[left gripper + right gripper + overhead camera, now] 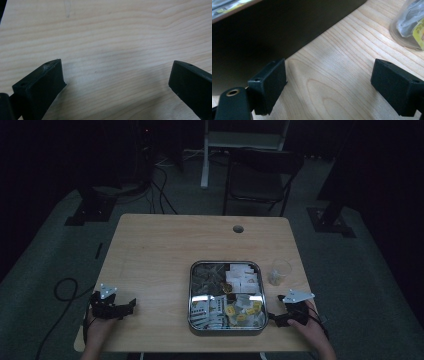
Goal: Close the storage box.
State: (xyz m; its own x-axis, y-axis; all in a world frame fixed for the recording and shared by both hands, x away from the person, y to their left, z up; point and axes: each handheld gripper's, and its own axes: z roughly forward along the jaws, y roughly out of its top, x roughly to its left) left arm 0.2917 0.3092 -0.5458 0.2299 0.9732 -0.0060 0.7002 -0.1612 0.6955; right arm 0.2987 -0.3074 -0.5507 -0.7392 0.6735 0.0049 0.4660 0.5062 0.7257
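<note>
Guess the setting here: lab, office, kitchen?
Probably a dim lab or recording room. A lone wooden table stands on grey carpet, loose cables trail across the floor, and a folding chair sits behind, beside dark stand bases.

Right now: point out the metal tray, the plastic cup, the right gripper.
metal tray (190,296), high view, left rim.
plastic cup (280,271), high view, clear wall.
right gripper (328,86), right gripper view, midway between its open jaws.

On the table, the tray sits right of centre, cup just right of it
</note>
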